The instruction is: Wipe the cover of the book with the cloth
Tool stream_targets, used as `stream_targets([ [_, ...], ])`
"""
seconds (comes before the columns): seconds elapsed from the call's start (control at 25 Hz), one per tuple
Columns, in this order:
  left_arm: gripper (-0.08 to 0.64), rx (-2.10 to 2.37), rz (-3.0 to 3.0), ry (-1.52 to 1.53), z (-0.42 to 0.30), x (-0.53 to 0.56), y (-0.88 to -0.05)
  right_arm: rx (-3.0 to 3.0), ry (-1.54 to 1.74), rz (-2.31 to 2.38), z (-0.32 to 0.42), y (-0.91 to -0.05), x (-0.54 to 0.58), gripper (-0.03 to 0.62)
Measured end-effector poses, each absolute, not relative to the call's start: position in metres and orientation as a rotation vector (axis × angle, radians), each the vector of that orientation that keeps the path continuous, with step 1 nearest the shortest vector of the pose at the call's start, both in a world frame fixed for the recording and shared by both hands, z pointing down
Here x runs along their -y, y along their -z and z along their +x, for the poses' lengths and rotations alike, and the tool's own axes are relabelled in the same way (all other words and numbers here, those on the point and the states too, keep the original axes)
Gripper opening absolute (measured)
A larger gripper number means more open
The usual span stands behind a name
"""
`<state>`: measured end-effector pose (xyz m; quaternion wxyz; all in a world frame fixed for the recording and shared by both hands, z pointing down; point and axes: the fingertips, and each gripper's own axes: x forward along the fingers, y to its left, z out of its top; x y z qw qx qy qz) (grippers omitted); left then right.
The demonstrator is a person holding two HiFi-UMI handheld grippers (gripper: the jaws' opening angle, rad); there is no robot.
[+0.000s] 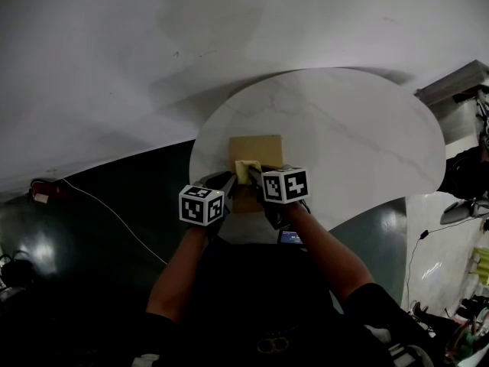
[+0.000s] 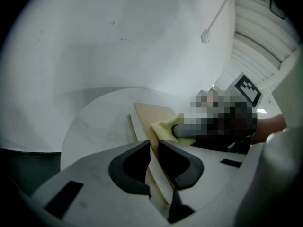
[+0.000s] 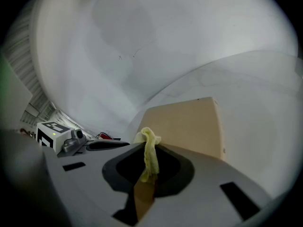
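Note:
A tan book [image 1: 256, 147] lies on the near side of a round white table [image 1: 359, 144]. My left gripper [image 1: 228, 185] is at the book's near left edge. In the left gripper view the book's [image 2: 154, 115] thin edge runs between the nearly closed jaws, so the left gripper [image 2: 154, 156] is shut on it. My right gripper [image 1: 255, 176] is shut on a yellow cloth [image 1: 246, 169] that rests on the cover's near part. In the right gripper view the cloth [image 3: 150, 151] hangs pinched at the right gripper [image 3: 149, 167], over the book [image 3: 189, 124].
Dark floor surrounds the table, with a thin cable [image 1: 99, 205] on it at the left. Clutter and equipment stand at the right edge [image 1: 466, 205]. A small lit screen [image 1: 290, 238] shows below my right hand. The left gripper's marker cube [image 3: 52, 135] appears in the right gripper view.

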<state>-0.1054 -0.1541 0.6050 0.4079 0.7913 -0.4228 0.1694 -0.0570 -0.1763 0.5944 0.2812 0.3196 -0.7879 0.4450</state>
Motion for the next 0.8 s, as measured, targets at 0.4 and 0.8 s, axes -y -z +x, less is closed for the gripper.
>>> stream_targets([
  [0.4, 0.057, 1.064, 1.99, -0.421, -0.107, 0.154, -0.604, 2.099, -1.193, 0.891, -0.037, -0.593, 0.18, 0.087],
  [0.8, 0.057, 1.066, 1.987, -0.426, -0.107, 0.153, -0.605, 2.072, -1.215, 0.965, 0.002, -0.595, 0.181, 0.087],
])
